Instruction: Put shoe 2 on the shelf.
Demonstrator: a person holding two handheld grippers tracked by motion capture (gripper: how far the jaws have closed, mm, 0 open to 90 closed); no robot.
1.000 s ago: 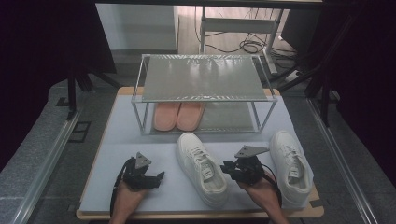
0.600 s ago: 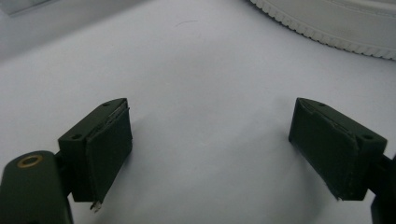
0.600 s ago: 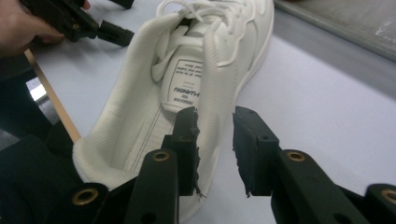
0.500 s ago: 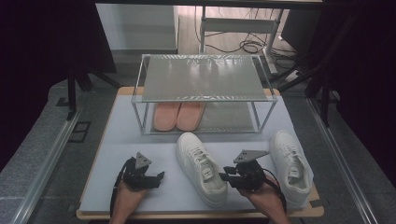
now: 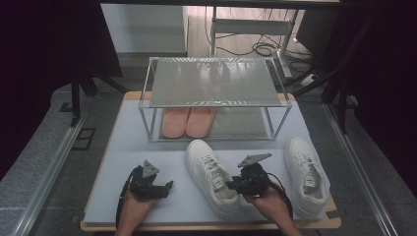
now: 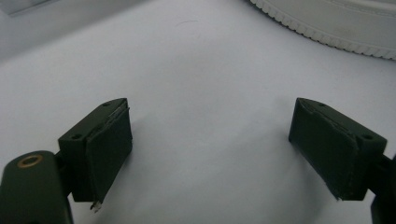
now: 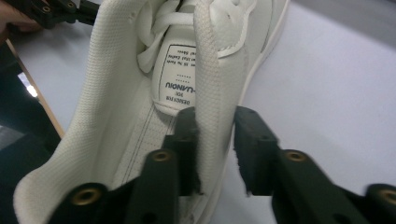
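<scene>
A white sneaker [image 5: 211, 177] lies in the middle of the board, toe toward the rack. My right gripper [image 5: 231, 186] is at its right side near the heel. In the right gripper view the jaws of my right gripper [image 7: 217, 140] straddle the padded collar wall of the sneaker [image 7: 121, 93], one inside and one outside. They have just been closing and now press on the wall. A second white sneaker [image 5: 305, 174] lies at the right. My left gripper [image 5: 167, 187] rests open on the board left of the middle sneaker. The left gripper [image 6: 210, 140] holds nothing, and the sneaker sole [image 6: 336, 23] lies beyond it.
A two-level metal rack [image 5: 211, 83] stands at the back of the board, with a pair of pink shoes [image 5: 189, 122] on the left of its lower level. The board's front edge [image 5: 206, 227] lies just under both hands.
The right gripper has shifted slightly toward the near edge beside the middle sneaker. The left gripper and both sneakers have stayed in place.
</scene>
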